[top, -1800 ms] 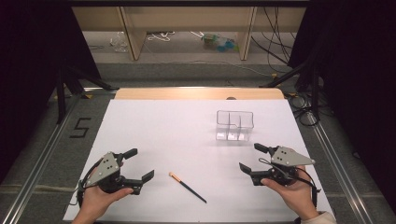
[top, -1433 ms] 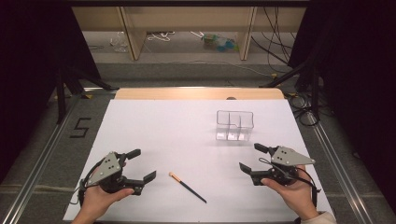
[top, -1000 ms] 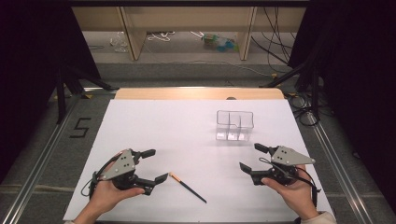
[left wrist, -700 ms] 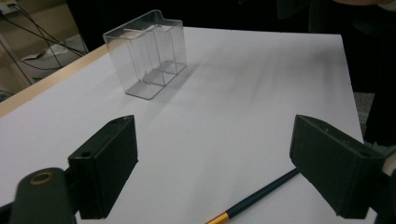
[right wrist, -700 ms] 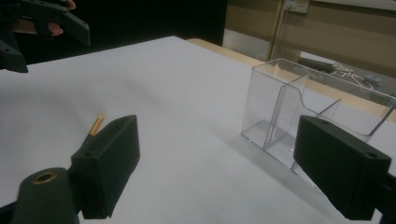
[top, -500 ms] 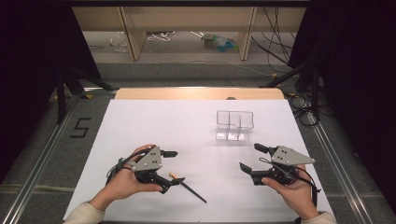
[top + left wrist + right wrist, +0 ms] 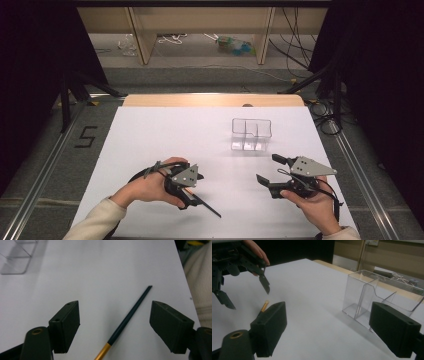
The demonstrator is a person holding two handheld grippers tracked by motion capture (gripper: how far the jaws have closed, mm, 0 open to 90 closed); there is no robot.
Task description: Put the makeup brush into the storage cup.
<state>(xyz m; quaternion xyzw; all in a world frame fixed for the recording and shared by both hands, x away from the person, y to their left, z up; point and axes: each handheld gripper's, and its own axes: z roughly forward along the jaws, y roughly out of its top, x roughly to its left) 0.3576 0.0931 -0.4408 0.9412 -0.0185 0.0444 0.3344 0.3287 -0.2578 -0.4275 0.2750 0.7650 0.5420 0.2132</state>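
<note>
The white table sheet (image 7: 165, 135) lies bare across its left and far parts, giving broad room to pass. A clear plastic box with an inner divider (image 7: 251, 134) stands upright right of centre, the one tall obstacle. A thin dark stick with an orange end (image 7: 125, 322) lies flat near the front edge, low enough to pass over.

A lab recording bay: white-covered table (image 7: 165, 130) beneath the claws, black curtains (image 7: 35, 75) flanking, loose floor cables (image 7: 172, 39) beyond
</note>
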